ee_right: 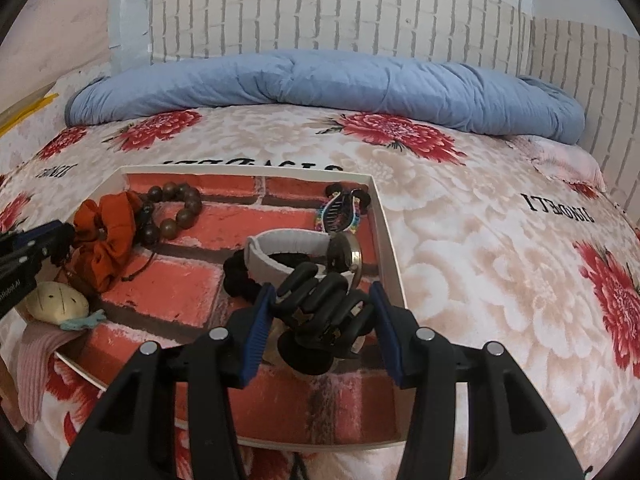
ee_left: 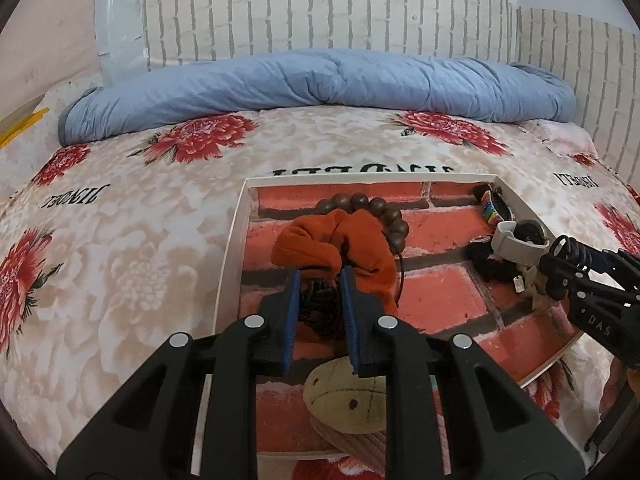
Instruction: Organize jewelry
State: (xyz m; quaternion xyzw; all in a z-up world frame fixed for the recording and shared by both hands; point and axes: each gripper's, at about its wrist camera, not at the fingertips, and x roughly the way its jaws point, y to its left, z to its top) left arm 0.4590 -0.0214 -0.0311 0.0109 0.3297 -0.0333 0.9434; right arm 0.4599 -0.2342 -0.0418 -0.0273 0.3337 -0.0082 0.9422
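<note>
Inside the tray [ee_left: 234, 240], my left gripper [ee_left: 320, 276] jaws pinch something dark, half hidden; my right gripper [ee_right: 322, 294] jaws clamp a black claw clip [ee_right: 324, 300].

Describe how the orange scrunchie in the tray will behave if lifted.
The orange scrunchie lies crumpled in soft folds, so it will probably sag and flop. It looks light. Dark cords run beneath it beside the wooden bead bracelet, so either may snag and drag along.
</note>
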